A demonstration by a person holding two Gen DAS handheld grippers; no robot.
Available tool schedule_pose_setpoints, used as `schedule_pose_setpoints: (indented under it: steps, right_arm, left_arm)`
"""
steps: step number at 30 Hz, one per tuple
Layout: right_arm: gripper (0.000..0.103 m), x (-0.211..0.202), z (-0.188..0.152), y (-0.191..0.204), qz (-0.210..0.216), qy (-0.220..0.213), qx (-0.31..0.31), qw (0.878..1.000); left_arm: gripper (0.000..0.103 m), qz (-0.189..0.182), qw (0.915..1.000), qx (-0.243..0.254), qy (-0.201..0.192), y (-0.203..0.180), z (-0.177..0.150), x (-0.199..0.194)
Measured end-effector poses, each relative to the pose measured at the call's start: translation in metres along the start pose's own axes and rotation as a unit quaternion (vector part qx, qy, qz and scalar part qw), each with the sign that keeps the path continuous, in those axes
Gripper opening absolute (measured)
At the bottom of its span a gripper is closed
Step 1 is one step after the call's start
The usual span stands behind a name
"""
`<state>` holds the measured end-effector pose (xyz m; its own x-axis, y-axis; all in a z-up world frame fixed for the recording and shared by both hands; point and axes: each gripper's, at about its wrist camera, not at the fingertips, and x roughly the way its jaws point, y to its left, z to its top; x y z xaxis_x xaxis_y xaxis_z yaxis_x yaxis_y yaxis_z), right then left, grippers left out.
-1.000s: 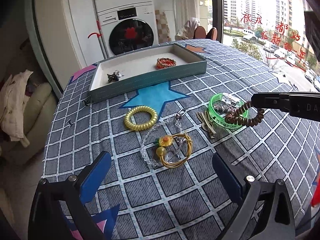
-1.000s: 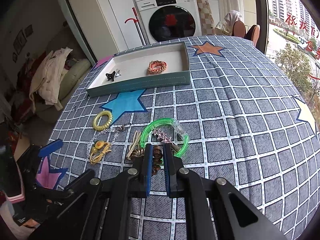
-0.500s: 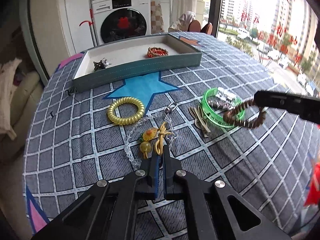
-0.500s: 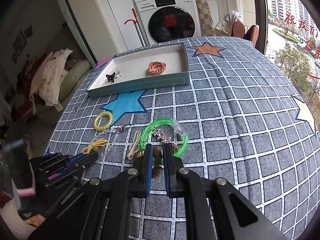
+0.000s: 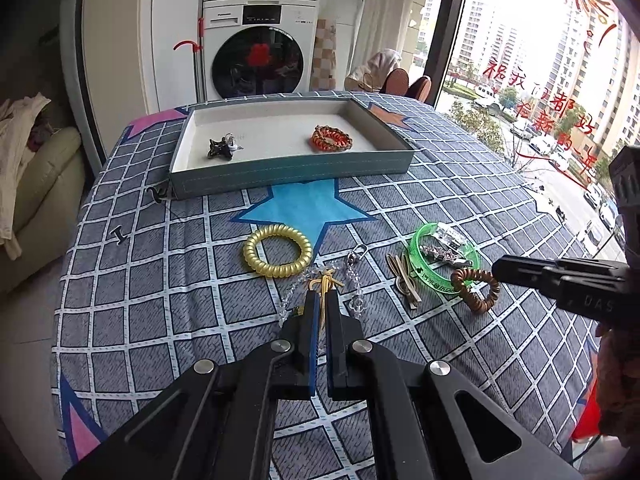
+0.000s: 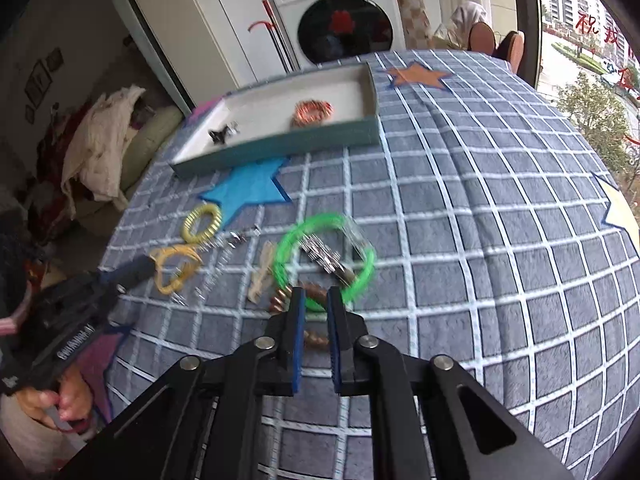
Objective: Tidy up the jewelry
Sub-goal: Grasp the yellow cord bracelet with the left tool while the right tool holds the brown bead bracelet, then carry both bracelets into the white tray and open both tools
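My left gripper [image 5: 320, 300] is shut on a yellow cord hair tie [image 5: 326, 279], whose loop hangs from its tip [image 6: 176, 268] just above the checked cloth. My right gripper [image 6: 315, 300] holds a brown spiral hair tie [image 5: 476, 290] at the near rim of the green bangle [image 5: 420, 252]. Its jaws are opening, with the coil still spanning the gap between the pads. A teal tray [image 5: 288, 178] at the back holds an orange braided bracelet [image 5: 331, 138] and a dark clip [image 5: 224, 147].
On the cloth lie a yellow spiral hair tie [image 5: 277, 255], a clear bead chain [image 5: 354, 280], tan hair bands [image 5: 404, 280] and a star clip [image 5: 440, 254] inside the bangle. A washing machine [image 5: 260, 56] stands behind the table, and a window [image 5: 540, 80] is to the right.
My left gripper went from wide open to shut on the yellow cord hair tie and raised it a little. The right gripper's view has tilted, and the brown coil sits lower by the bangle.
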<state>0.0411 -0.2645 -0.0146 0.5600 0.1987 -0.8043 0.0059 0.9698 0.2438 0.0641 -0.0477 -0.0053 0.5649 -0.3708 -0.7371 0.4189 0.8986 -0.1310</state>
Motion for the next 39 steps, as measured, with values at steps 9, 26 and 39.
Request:
schedule_pose_setpoints:
  steps: [9, 26, 39]
  right_arm:
    - [0.028, 0.019, -0.010, -0.004, -0.023, 0.025, 0.003, 0.999]
    - [0.012, -0.012, 0.023, 0.005, 0.005, -0.035, 0.004, 0.999]
    - [0.011, -0.004, 0.084, 0.015, 0.033, -0.060, -0.005, 0.998]
  left_arm:
    - [0.023, -0.004, 1.0000, 0.001, 0.009, -0.002, -0.002, 0.006]
    - [0.022, -0.034, 0.9992, -0.011, -0.020, 0.005, 0.023, -0.011]
    - [0.022, -0.020, 0.9980, -0.005, -0.059, 0.023, 0.080, -0.009]
